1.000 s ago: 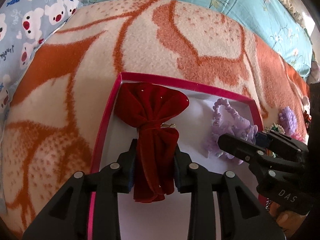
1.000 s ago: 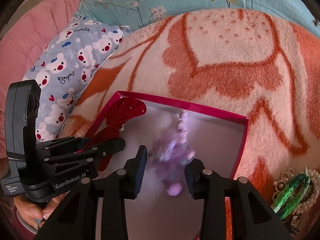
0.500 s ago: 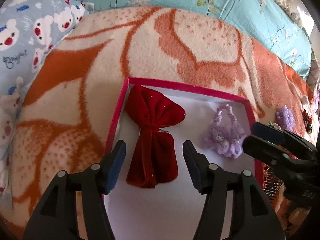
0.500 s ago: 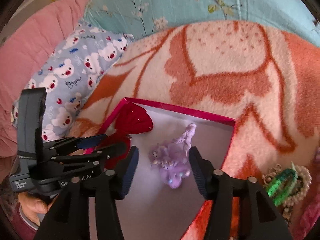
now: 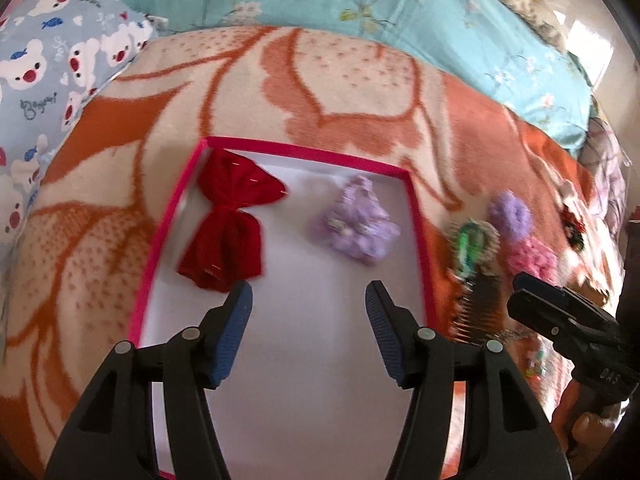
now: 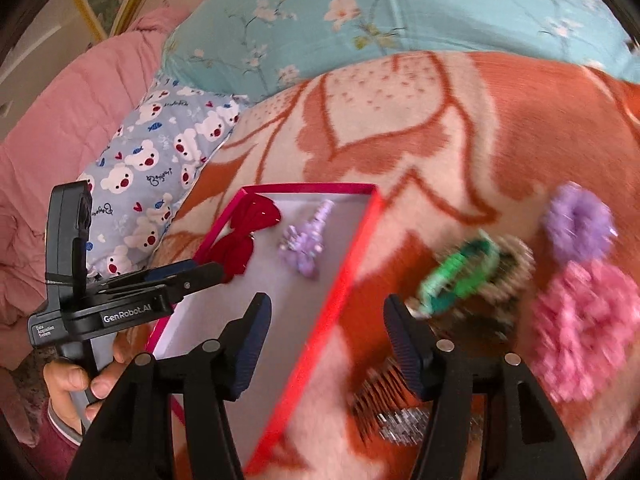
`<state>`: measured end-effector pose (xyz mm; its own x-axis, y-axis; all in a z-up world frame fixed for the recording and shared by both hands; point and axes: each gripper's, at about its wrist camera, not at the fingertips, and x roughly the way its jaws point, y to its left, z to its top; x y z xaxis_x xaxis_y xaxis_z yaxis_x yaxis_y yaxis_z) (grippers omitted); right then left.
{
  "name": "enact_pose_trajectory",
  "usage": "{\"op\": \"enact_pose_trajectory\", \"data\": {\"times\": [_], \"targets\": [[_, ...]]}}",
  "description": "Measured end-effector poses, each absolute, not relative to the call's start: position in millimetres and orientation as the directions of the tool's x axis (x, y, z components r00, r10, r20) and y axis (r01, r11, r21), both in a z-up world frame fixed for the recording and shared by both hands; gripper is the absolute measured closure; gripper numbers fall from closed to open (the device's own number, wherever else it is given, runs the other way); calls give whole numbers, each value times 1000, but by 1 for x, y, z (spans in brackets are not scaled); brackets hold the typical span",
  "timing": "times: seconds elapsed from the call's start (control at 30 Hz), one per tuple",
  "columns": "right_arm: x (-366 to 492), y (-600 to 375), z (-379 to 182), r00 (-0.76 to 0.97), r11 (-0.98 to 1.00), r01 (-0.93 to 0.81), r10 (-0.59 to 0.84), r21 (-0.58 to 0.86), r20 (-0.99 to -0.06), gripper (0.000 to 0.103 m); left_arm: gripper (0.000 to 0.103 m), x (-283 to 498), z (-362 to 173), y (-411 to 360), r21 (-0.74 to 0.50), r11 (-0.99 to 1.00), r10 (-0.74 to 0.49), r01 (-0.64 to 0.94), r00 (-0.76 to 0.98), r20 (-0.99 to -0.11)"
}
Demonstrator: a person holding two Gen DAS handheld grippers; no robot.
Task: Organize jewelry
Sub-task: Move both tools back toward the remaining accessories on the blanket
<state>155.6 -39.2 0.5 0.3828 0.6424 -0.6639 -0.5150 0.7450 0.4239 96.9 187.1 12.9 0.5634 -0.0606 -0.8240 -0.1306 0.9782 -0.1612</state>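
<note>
**Both grippers empty over jewelry box on bed**

Orange-and-cream blanket (image 5: 360,92) covers the bed; teal floral bedding (image 6: 400,8) and bear-print pillow (image 6: 160,152) behind. Pink-rimmed box (image 5: 416,216) lies on blanket, white floor. Inside: red velvet bow (image 5: 230,224) at left wall, lilac hair tie (image 5: 356,224) to its right, apart. Left gripper (image 5: 308,308) fingers spread wide, holding nothing, above box floor. Right gripper (image 6: 326,320) also spread, empty, over box's right rim. Outside the box on the right: green bracelet (image 6: 460,276), purple scrunchie (image 6: 578,224), pink scrunchie (image 6: 588,328), hair comb (image 6: 384,400). Blurry.
</note>
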Motion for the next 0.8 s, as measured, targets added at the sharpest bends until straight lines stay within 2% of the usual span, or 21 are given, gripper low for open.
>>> {"op": "enact_pose_trajectory", "data": {"times": [0.2, 0.3, 0.8], "targets": [[140, -82, 3, 421, 779, -473, 610, 412, -671, 40, 45, 86, 15, 148, -187, 980, -120, -65, 554, -824], [132, -104, 4, 442, 798, -444, 591, 408, -675, 39, 40, 82, 16, 131, -192, 981, -138, -40, 552, -822], [93, -217, 10, 558, 882, -277, 471, 382, -683, 35, 40, 91, 12, 48, -237, 966, -257, 104, 497, -829]]}}
